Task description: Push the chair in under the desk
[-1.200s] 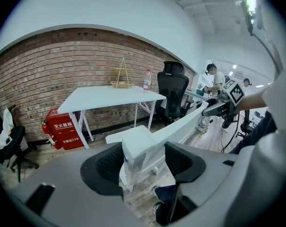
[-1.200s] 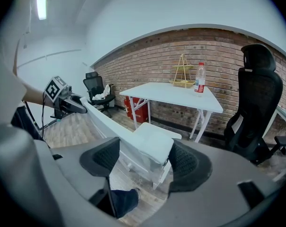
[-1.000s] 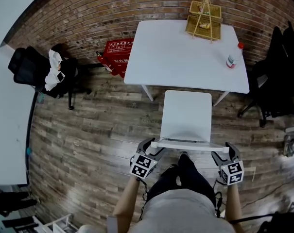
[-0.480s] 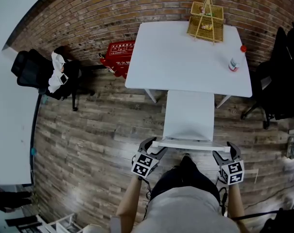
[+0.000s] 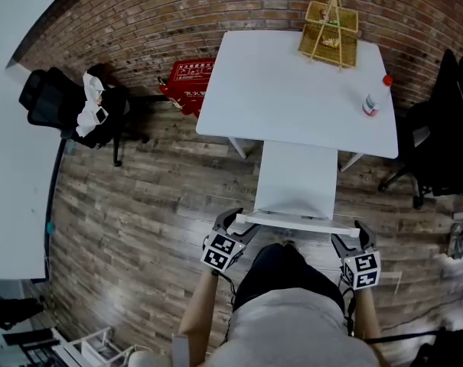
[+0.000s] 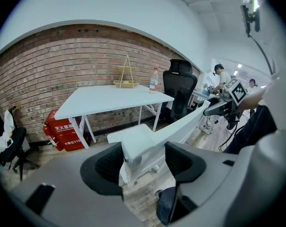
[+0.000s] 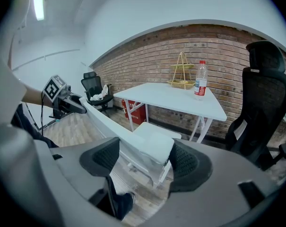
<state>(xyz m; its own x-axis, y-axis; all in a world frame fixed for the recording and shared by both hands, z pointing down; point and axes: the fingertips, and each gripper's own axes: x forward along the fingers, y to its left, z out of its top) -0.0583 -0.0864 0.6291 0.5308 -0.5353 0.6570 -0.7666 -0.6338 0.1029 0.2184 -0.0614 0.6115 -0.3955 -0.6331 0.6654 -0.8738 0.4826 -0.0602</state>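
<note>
I have both tongs clamped on the chair (image 5: 296, 178): the left tongs (image 5: 239, 225) on one end of its top rail (image 5: 296, 222), the right tongs (image 5: 351, 238) on the other. The seat reaches straight ahead of the tongs, its front just under the desk (image 5: 292, 90). It looks light and rigid to me, so gripping the rail's ends should steer it squarely. The chair faces the desk, and its rail runs crosswise between the tongs.
</note>
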